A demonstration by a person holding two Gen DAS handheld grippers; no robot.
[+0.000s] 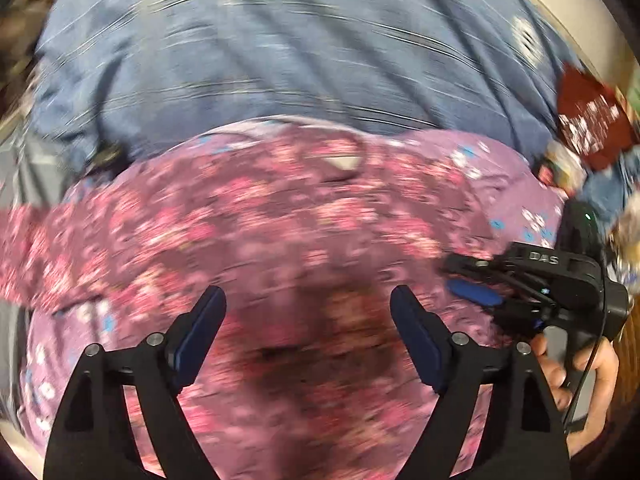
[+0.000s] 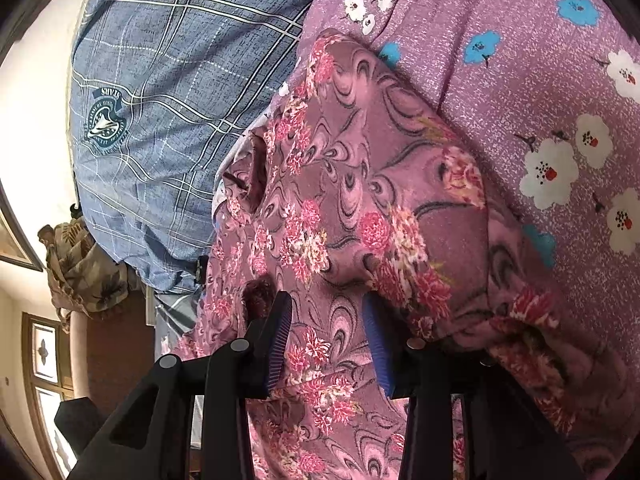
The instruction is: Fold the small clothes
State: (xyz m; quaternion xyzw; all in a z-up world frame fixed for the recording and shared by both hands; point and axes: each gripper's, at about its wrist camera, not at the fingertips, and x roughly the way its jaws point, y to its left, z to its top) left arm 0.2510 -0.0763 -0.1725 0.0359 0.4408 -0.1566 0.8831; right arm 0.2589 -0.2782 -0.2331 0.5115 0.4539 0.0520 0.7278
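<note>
A small pink floral garment (image 1: 280,240) lies spread on a purple flowered sheet (image 1: 516,184). My left gripper (image 1: 308,304) hangs open and empty just above the garment; this view is motion-blurred. The right gripper (image 1: 476,284) shows at the right of the left wrist view, low on the garment's edge. In the right wrist view the garment (image 2: 360,208) is bunched and folded, and my right gripper (image 2: 328,312) has its jaws partly apart with a fold of this cloth lying between the blue pads (image 2: 280,340). I cannot tell whether the pads grip the cloth.
A blue checked pillow (image 1: 280,48) (image 2: 160,100) lies beyond the garment. A dark red patterned cloth (image 1: 588,120) lies at the right. A brown floral bundle (image 2: 84,268) sits at the bed's edge, with wooden furniture (image 2: 44,360) and a wall beyond.
</note>
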